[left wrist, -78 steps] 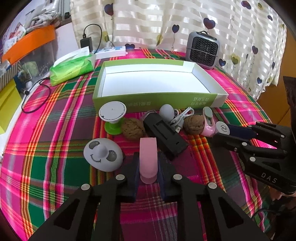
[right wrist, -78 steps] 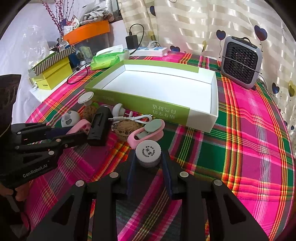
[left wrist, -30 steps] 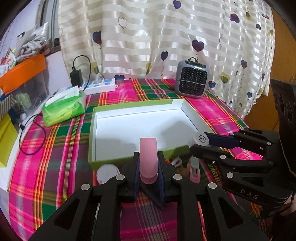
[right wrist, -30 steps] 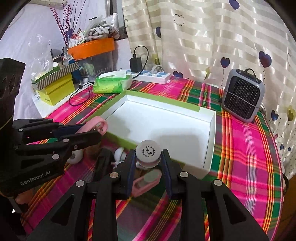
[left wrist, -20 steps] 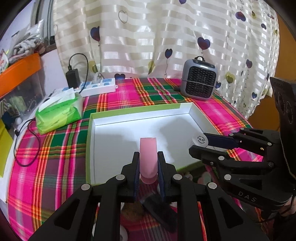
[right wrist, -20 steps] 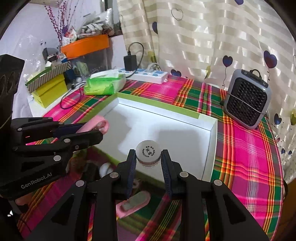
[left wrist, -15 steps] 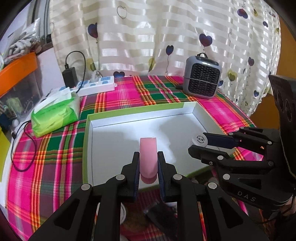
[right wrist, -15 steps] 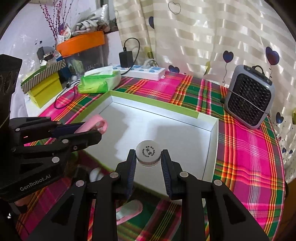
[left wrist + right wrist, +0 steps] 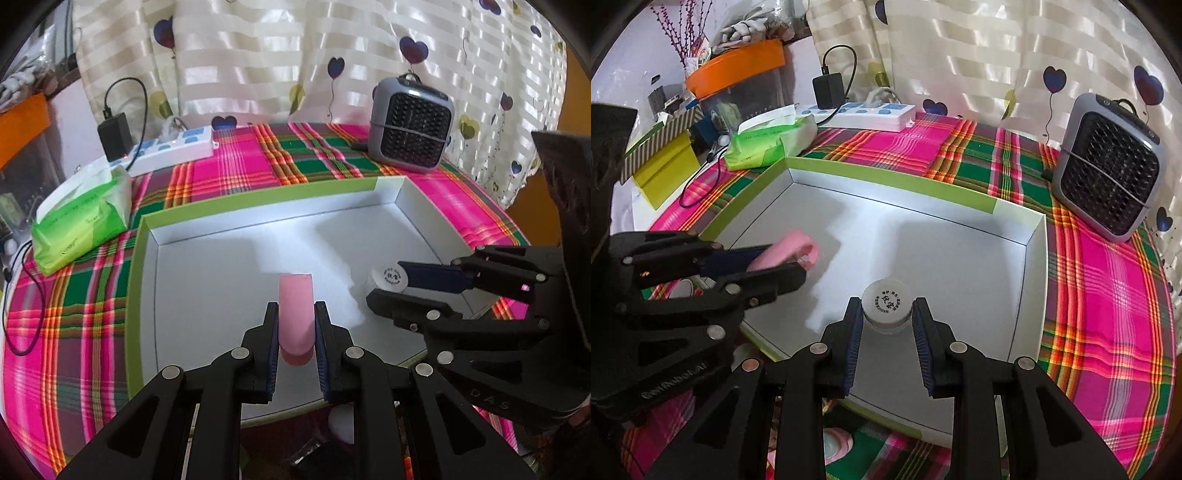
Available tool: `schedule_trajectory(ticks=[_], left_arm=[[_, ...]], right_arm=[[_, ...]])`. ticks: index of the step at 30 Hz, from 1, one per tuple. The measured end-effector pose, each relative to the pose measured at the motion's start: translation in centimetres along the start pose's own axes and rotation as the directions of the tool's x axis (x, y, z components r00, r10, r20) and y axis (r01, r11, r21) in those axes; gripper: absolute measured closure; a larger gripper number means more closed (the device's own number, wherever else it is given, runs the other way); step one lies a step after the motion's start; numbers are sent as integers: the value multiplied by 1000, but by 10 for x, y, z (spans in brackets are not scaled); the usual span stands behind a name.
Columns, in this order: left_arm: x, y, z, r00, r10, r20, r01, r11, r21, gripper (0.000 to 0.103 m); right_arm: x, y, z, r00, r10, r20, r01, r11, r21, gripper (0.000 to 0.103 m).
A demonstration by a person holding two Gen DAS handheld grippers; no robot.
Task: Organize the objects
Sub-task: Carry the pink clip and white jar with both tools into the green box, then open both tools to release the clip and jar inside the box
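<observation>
Two grippers angled down over one white box: left gripper fingers pinch one pink clip, right gripper fingers pinch one white round jar.

The box looks like smooth matt cardboard. The tablecloth is woven plaid cloth. The pink clip seems smooth plastic, the curtain glossy fabric.

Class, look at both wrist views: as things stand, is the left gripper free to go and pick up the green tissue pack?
Probably not yet. The left gripper is shut on the pink clip over the box; it would need to release first, though nothing blocks the tissue pack.
</observation>
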State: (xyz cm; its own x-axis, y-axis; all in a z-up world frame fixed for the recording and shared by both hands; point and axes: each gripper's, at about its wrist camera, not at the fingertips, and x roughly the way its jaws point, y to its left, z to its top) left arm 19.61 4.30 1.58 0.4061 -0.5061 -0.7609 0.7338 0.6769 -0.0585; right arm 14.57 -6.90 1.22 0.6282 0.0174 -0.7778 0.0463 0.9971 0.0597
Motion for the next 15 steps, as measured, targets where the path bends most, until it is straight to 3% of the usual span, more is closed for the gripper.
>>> schedule_trajectory(ticks=[8,11,15], left_arm=[[2,-3,-1,1000,1,-9,-1,1000,10,87],[-1,-4,-2,1000,5,-2,-5,1000,14,86],[-10,-4,-3,1000,11,7,-11,1000,7,86]], right_arm=[[-3,1,-1,1000,-26,0,26,1000,-10,73],[-8,2,-2,999,-34,13,34,999,-14,61],[-19,5,-4,998,-41,41,42,999,-19,59]])
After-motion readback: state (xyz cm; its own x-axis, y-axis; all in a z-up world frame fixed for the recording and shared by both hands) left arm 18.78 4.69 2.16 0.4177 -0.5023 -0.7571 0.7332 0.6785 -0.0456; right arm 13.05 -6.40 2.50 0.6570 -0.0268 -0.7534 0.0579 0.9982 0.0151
